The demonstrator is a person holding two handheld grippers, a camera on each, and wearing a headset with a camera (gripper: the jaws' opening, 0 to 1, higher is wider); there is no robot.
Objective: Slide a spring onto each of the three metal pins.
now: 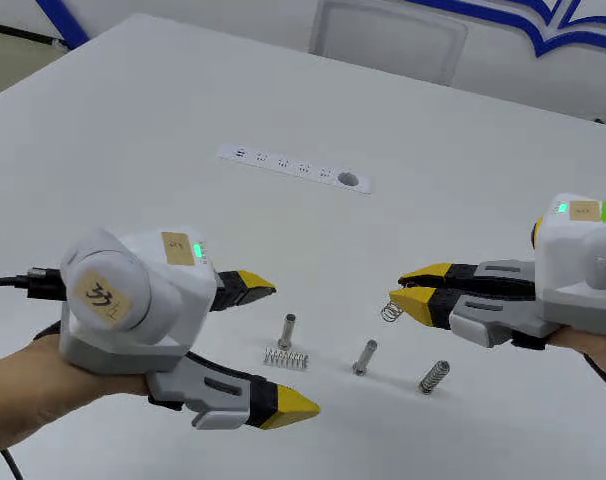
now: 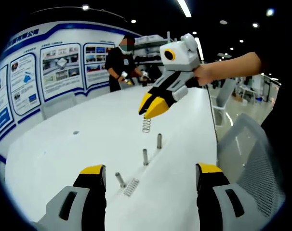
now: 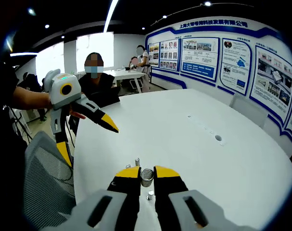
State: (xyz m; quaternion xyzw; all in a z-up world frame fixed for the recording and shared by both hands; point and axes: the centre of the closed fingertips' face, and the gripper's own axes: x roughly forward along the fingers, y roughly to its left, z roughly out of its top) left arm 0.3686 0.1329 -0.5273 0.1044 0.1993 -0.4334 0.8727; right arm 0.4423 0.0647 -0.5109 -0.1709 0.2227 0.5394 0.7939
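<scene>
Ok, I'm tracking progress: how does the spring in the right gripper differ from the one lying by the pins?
The held spring is pinched by the right gripper, the loose spring free. The held spring hangs upright, the loose spring lies flat. Neither is on a pin.

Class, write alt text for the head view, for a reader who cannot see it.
Over a white table, the right gripper holds a spring in its shut jaws near three metal pins. The left gripper hovers open-jawed by a loose spring lying flat beside one pin.
</scene>
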